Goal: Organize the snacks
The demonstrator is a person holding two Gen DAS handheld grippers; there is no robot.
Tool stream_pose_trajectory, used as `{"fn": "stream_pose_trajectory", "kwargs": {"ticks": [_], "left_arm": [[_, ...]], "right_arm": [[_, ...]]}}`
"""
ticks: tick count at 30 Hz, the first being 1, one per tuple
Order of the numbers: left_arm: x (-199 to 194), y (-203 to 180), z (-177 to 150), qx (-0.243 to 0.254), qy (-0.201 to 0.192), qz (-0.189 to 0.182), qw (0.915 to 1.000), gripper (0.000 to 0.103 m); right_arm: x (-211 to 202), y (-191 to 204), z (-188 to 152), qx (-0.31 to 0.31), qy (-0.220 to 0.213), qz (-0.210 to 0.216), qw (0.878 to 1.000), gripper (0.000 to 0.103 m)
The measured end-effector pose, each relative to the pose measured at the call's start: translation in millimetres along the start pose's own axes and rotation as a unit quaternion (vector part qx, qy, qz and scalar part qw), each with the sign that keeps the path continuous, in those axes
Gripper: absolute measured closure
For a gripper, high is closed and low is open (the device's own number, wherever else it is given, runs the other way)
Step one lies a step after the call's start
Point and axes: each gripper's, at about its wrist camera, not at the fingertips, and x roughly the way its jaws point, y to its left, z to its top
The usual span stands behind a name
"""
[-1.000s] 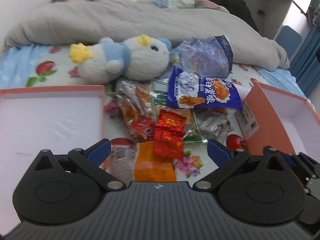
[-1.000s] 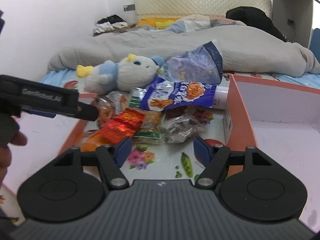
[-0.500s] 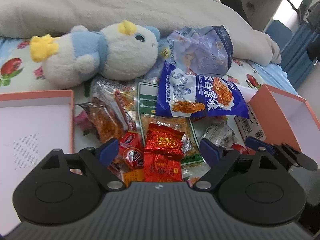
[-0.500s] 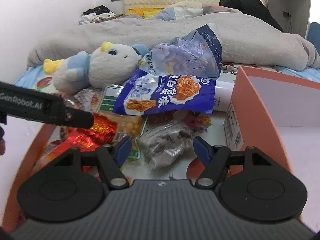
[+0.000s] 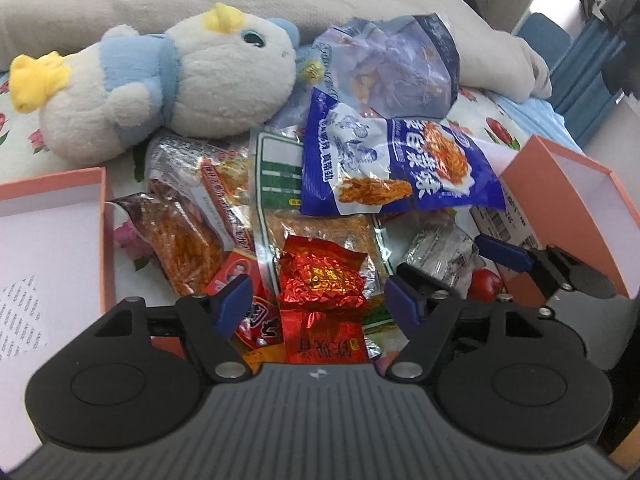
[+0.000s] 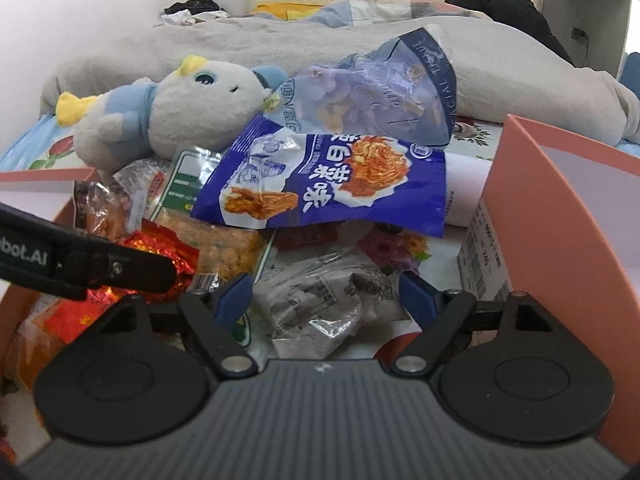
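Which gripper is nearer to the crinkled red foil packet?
Left. The left gripper is open with the red foil packet between its fingers; the right gripper, also open, is off to the packet's right, over a grey packet.

Right gripper [image 6: 322, 294]: seen with jaws apart, blue pads on either side of a grey packet [image 6: 324, 304].
Left gripper [image 6: 86, 266]: seen as a black bar at the left, over a red foil packet [image 6: 168, 250]; its jaws are hidden.
Blue bag [image 6: 324, 184]: laid across the pile, behind the grey packet.
Clear bag [image 6: 380, 92]: propped behind the blue bag.
Plush [image 6: 172, 108]: laid on its side beside the clear bag.
Box [image 6: 560, 216]: placed at the right, orange wall nearest.
Duvet [image 6: 280, 40]: spread behind.
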Motion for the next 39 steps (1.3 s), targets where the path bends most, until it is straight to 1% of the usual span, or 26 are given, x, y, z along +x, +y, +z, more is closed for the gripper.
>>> {"fn": "stream_pose_trajectory", "kwargs": {"ticks": [2,6,7,8,9,11,13,17,18,19,21,26,27,28,33,39], "left_arm": [[4,-3,-1,0.009,0.005,0.007,0.9999,0.026],[8,-7,-4,0.019,0.008,0.016,0.9997,0.037],[8,-7,-4,0.021,0.006,0.019,0.9996,0.041],[7,-8,-4,0.023,0.005,0.021,0.9995,0.045],[7,-8,-4,0.023,0.004,0.022,0.9995,0.047],[4,-7,-5,0.019,0.0,0.018,0.9996,0.048],[1,-7,-7,0.014,-0.004,0.018,0.9997,0.048],[-11,-10,-10,0.003,-0.013,0.014,0.9998,0.048],[-14,-12,-11,0.003,-0.016,0.015,0.9998,0.057],[-18,-13,-12,0.002,-0.014,0.017,0.9998,0.07],[-25,-14,-15,-0.008,-0.015,0.013,0.9998,0.078],[-43,-19,-28,-0.017,-0.023,0.008,0.9995,0.086],[-46,-21,-31,-0.019,-0.024,0.005,0.9995,0.093],[-48,-23,-35,-0.021,-0.025,0.003,0.9995,0.095],[-65,-33,-50,-0.024,-0.041,0.002,0.9989,0.099],[-85,-44,-68,-0.024,-0.047,-0.007,0.9986,0.101]], "right_arm": [[2,3,-1,-0.006,0.002,0.0,1.0,0.014],[5,8,-3,-0.026,0.007,-0.005,1.0,0.014],[5,9,-4,-0.027,0.01,-0.005,1.0,0.017],[4,9,-4,-0.028,0.011,-0.005,1.0,0.023],[3,9,-3,-0.026,0.013,-0.004,1.0,0.025],[0,9,-3,-0.022,0.014,-0.002,1.0,0.034],[-3,9,-2,-0.021,0.013,-0.001,1.0,0.039],[-14,8,-1,-0.015,0.015,0.001,1.0,0.047],[-17,8,-2,-0.014,0.015,0.001,1.0,0.047],[-20,8,-3,-0.013,0.015,0.0,1.0,0.049],[-30,7,-5,-0.009,0.015,-0.004,1.0,0.05],[-54,6,-16,-0.003,0.013,-0.005,1.0,0.051],[-59,6,-18,-0.003,0.012,-0.005,1.0,0.051],[-65,7,-20,-0.005,0.012,-0.005,1.0,0.051],[-88,7,-31,-0.003,0.007,-0.009,1.0,0.051],[-114,8,-45,-0.003,0.002,-0.011,1.0,0.051]]}}
